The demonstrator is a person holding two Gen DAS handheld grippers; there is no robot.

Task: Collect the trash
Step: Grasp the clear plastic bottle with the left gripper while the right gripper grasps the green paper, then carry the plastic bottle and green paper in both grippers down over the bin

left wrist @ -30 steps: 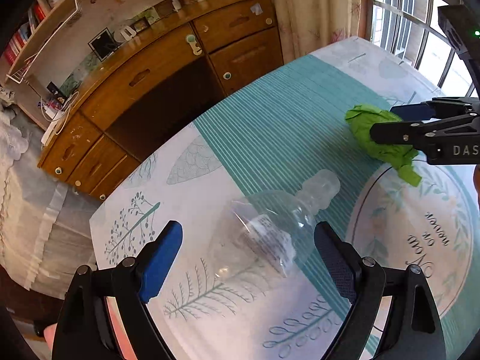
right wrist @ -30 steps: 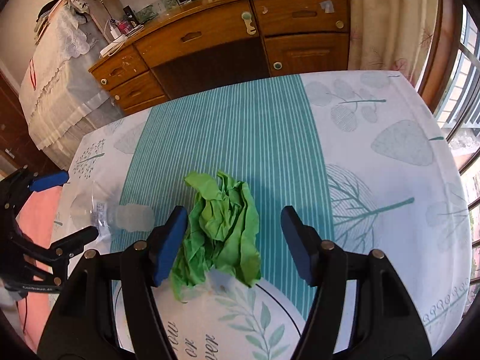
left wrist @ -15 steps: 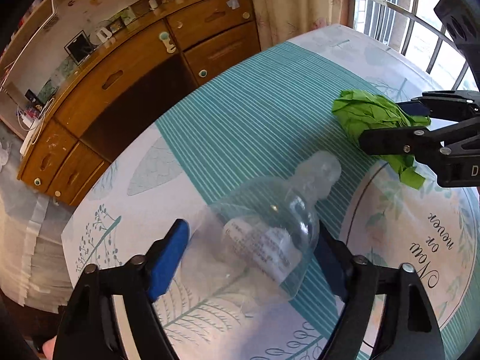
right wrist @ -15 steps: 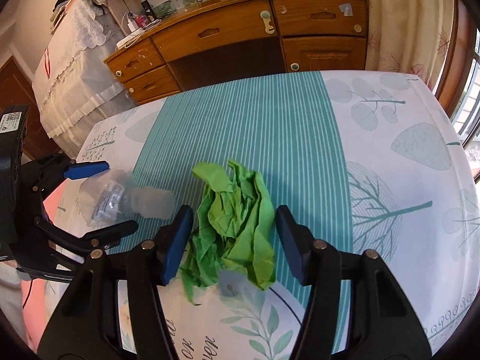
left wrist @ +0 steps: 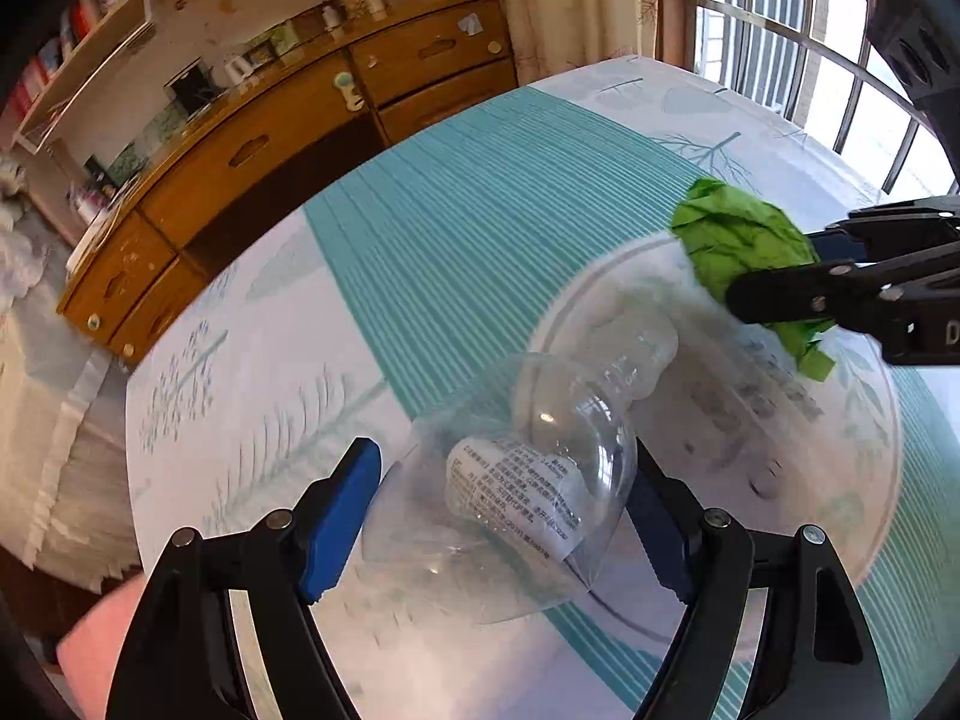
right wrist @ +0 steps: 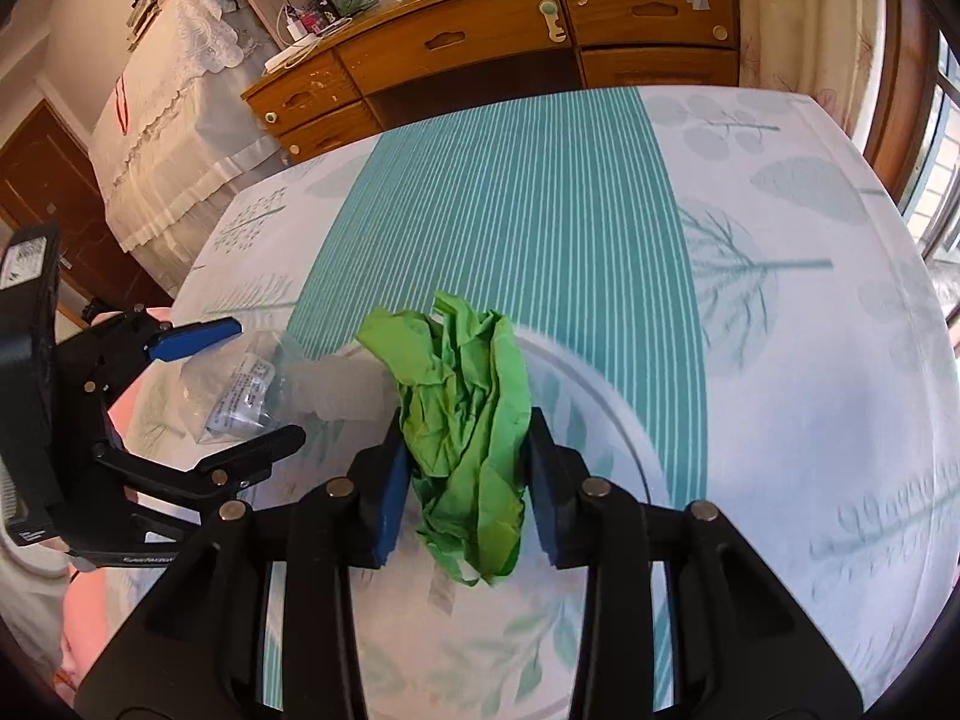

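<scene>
A clear crushed plastic bottle [left wrist: 528, 480] with a white label sits between the blue pads of my left gripper [left wrist: 504, 516], which is shut on its body and holds it above the table. It also shows in the right wrist view [right wrist: 270, 390]. A crumpled green paper [right wrist: 465, 414] is pinched between the pads of my right gripper [right wrist: 465, 480], lifted off the tablecloth. In the left wrist view the green paper [left wrist: 738, 240] and the right gripper [left wrist: 840, 276] are at the right.
The table wears a white and teal striped cloth [right wrist: 540, 198] with leaf prints. A wooden sideboard [right wrist: 510, 42] stands beyond the far edge. A lace-covered piece of furniture [right wrist: 162, 108] is at the left. A barred window [left wrist: 810, 60] is at the right.
Both grippers have closed: the left on the bottle, the right on the green paper. Both objects have risen off the cloth and come nearer to each other.
</scene>
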